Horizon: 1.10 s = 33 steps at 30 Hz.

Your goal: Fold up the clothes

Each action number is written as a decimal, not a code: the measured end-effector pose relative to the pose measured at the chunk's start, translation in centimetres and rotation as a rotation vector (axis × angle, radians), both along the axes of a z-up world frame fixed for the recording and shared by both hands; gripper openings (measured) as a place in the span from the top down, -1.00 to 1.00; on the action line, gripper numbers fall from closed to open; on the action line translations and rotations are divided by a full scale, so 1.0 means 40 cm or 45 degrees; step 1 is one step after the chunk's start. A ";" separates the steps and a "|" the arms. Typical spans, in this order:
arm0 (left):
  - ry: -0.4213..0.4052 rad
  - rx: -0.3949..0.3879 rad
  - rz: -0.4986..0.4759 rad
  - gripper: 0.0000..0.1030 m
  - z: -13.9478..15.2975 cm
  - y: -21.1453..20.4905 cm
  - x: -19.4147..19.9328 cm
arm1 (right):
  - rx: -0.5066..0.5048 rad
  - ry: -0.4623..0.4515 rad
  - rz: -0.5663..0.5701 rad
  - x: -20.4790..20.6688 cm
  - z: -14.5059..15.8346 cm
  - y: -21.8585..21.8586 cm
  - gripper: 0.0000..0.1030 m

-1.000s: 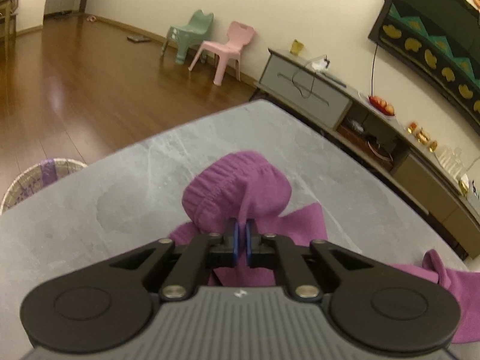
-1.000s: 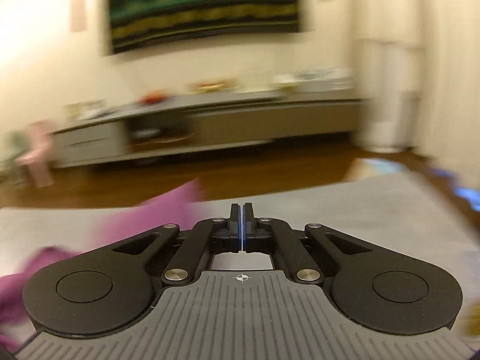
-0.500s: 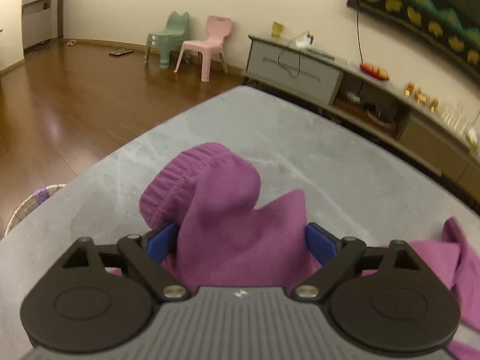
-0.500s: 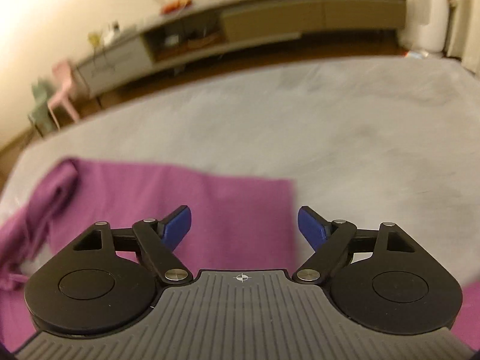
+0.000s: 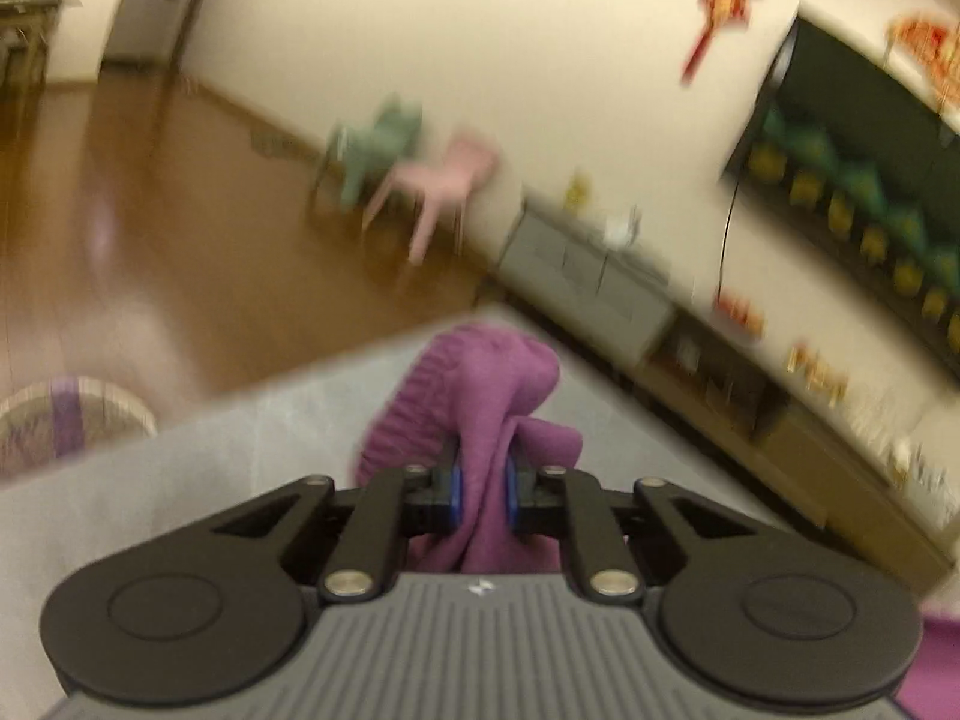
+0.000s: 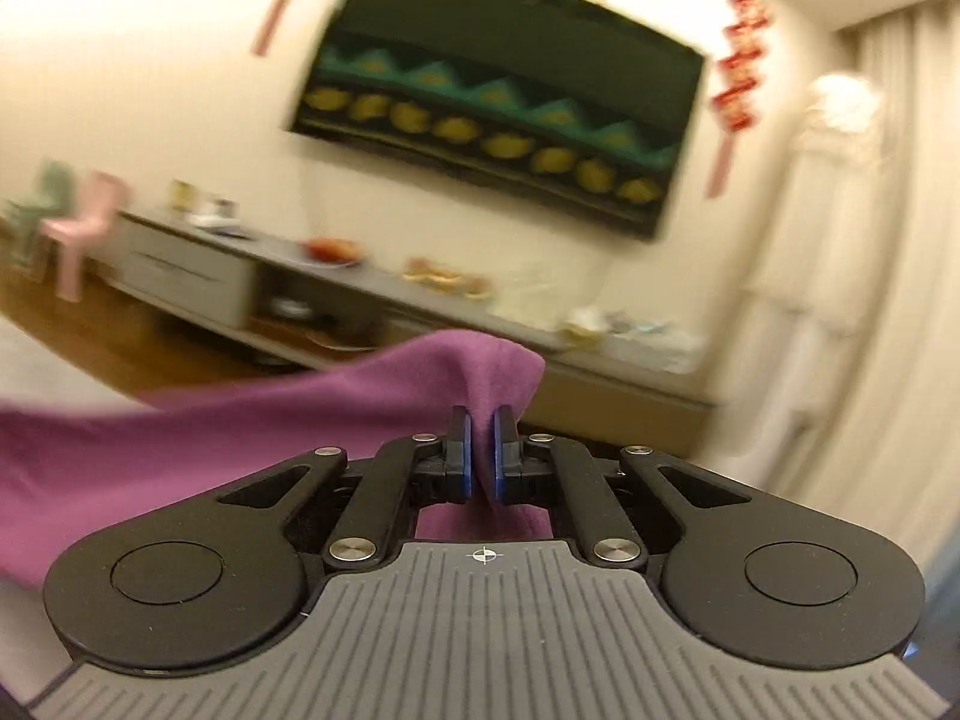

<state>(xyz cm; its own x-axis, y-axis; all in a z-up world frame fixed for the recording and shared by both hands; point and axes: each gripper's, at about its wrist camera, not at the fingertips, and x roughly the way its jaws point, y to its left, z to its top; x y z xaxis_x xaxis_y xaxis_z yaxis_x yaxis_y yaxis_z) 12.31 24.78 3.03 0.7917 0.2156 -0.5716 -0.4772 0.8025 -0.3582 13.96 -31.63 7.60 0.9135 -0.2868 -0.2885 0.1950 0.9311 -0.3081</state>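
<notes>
I am closing my left gripper on the bunched purple garment while my right gripper is pinching its other end above the grey table.

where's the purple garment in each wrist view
Left wrist: the purple fleece garment sits low centre, bunched with its ribbed cuff up, between the closing jaws of the left hand-held gripper, above the grey table.
Right wrist: it stretches from the left edge to centre, its corner pinched in the right hand-held gripper.
Shared landmark: the pink plastic child's chair.
</notes>
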 end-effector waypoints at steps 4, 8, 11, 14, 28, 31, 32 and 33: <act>0.129 -0.002 -0.026 0.70 -0.044 -0.018 0.023 | 0.337 0.310 -0.230 -0.009 -0.159 -0.178 0.51; 0.178 0.004 -0.036 0.68 -0.063 -0.033 0.029 | 0.839 0.411 -0.420 -0.100 -0.282 -0.333 0.37; 0.142 0.016 -0.037 0.69 -0.047 -0.044 0.027 | 0.985 0.407 -0.411 -0.137 -0.306 -0.354 0.20; 0.068 0.051 -0.089 0.69 -0.019 -0.072 0.030 | 1.073 0.396 -0.317 -0.097 -0.294 -0.336 -0.18; -0.191 0.051 -0.053 0.72 0.076 -0.058 -0.012 | 0.236 0.753 0.722 0.224 -0.242 0.107 -0.56; -0.102 0.060 -0.099 0.72 0.047 -0.072 0.018 | 0.257 0.832 0.760 0.280 -0.271 0.121 -0.22; -0.062 0.061 -0.113 0.72 0.033 -0.075 0.031 | 0.264 0.857 0.771 0.298 -0.281 0.126 -0.03; -0.032 0.062 -0.123 0.72 0.022 -0.079 0.041 | 0.264 0.864 0.785 0.302 -0.280 0.133 0.23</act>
<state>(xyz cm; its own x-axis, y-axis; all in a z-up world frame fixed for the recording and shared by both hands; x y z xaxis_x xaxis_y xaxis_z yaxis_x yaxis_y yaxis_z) 13.94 21.63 3.90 0.8239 0.1648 -0.5423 -0.3885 0.8609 -0.3286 26.04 -26.32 -3.58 0.5050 0.3088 -0.8060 -0.5116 0.8592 0.0086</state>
